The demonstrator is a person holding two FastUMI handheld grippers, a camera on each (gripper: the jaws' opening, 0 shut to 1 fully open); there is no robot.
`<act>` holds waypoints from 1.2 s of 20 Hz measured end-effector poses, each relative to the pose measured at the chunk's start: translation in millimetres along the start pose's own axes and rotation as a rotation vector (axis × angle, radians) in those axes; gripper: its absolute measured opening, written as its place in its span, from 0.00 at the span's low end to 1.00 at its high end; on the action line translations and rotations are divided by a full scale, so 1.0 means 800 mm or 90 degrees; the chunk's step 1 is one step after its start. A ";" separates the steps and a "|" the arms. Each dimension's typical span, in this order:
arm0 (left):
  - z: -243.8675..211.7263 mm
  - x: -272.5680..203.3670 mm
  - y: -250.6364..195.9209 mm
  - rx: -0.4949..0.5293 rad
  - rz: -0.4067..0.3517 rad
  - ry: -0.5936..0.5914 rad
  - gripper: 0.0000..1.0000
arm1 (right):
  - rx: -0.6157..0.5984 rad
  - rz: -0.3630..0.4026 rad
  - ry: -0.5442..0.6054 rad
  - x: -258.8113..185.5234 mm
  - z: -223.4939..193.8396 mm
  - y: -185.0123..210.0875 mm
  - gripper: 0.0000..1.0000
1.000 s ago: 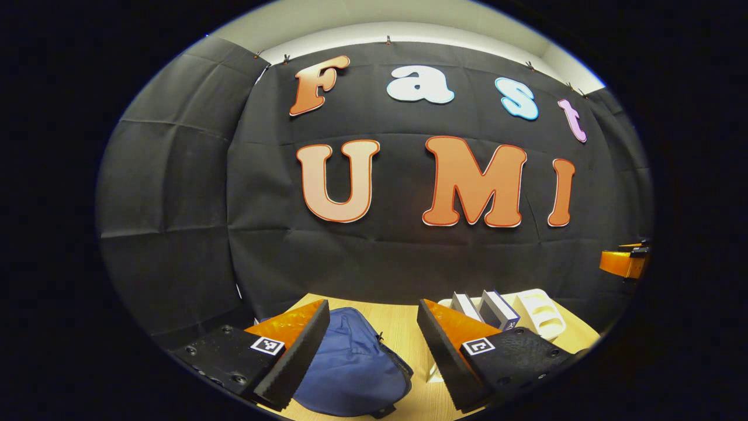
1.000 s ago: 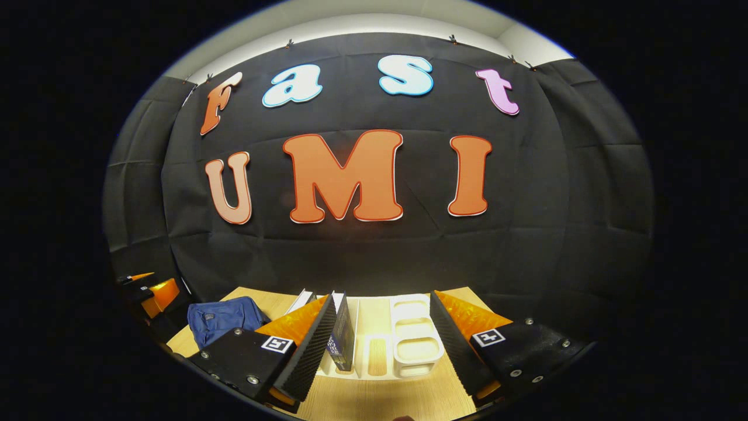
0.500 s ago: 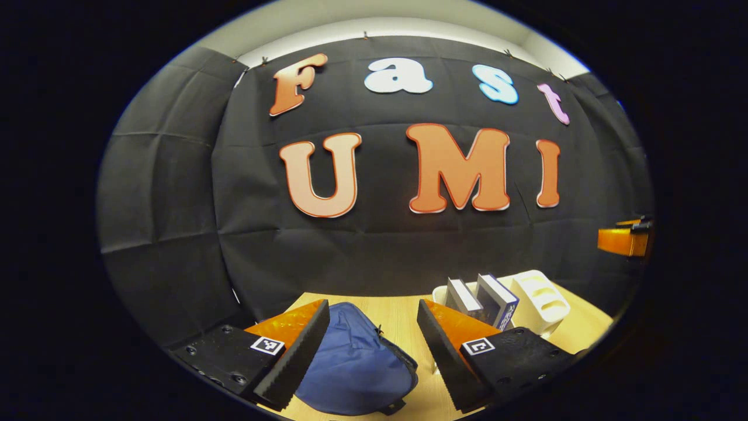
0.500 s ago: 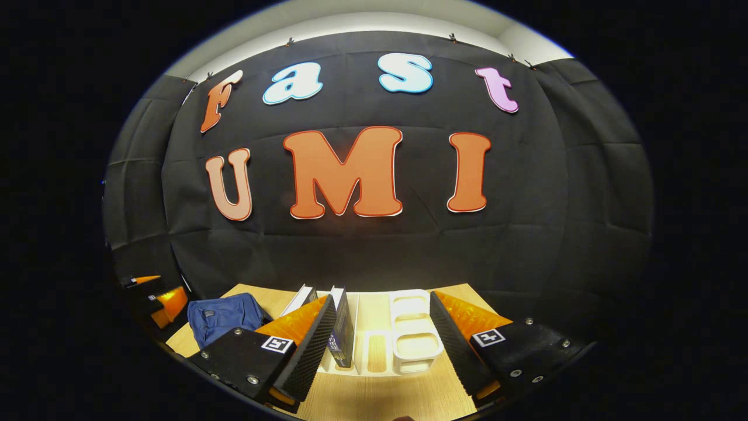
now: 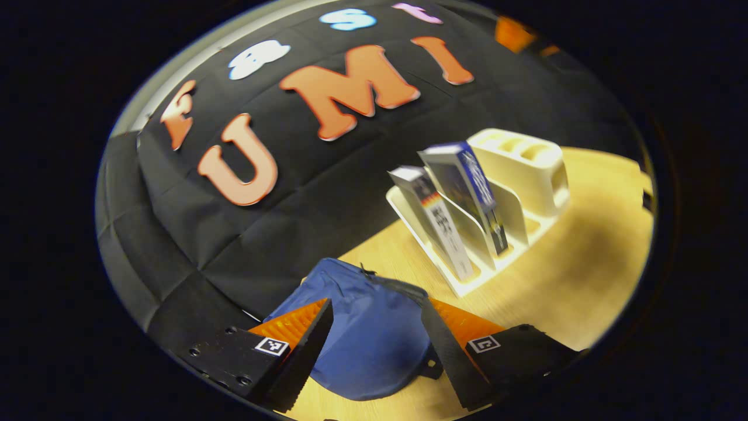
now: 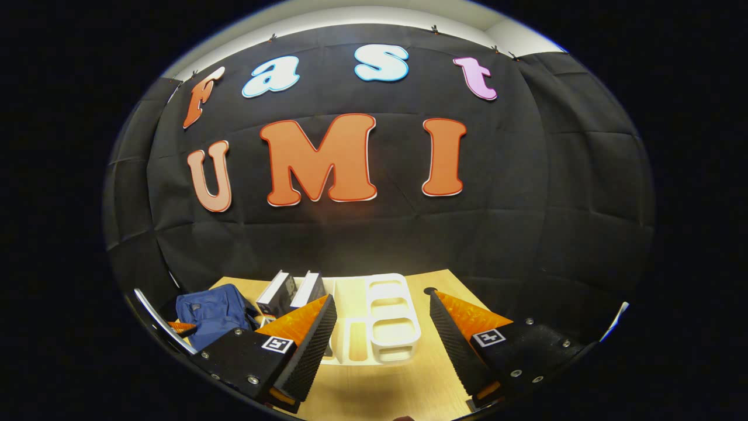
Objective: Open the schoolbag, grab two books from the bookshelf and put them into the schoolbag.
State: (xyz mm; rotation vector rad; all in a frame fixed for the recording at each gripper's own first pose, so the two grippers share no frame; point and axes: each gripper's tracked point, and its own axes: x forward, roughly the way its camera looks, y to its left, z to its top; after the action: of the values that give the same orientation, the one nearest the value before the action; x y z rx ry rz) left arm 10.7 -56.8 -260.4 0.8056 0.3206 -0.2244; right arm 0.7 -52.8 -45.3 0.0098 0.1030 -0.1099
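- Schoolbag (image 5: 362,333), blue and soft, is lying on the wooden bench (image 5: 584,275) close to the black booth wall, its zip looking closed.
- The left gripper (image 5: 374,351) is hanging tilted just above the schoolbag, its fingers spread wide with the bag's cloth showing between them, neither finger pressing on it.
- The white bookshelf (image 5: 514,193) is standing on the bench beside the schoolbag, apart from it.
- 2 books (image 5: 461,204) are leaning upright in the bookshelf's slots, side by side, at the end nearer the bag.
- The right gripper (image 6: 383,345) is hovering in front of the bookshelf (image 6: 385,321), fingers wide and holding nothing.
- In the right gripper view, the books (image 6: 292,289) and schoolbag (image 6: 210,313) are sitting off to the left.
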 end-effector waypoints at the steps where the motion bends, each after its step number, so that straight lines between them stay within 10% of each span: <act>1: -0.017 0.009 -0.015 0.028 -0.013 0.019 1.00 | -0.002 -0.008 0.005 -0.001 -0.003 -0.006 0.95; 9: -0.146 0.055 -0.037 0.072 -0.044 0.204 0.96 | -0.025 -0.021 0.039 0.010 -0.018 -0.018 0.95; 24: -0.157 0.051 -0.007 0.009 -0.073 0.281 0.95 | -0.037 0.027 0.054 0.026 -0.025 0.032 0.96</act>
State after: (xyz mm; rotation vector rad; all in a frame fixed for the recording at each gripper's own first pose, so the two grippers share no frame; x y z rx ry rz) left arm 22.2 28.5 -360.4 0.8485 0.7830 -0.1547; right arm 22.3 -28.9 -67.4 -0.0421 0.1908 -0.0637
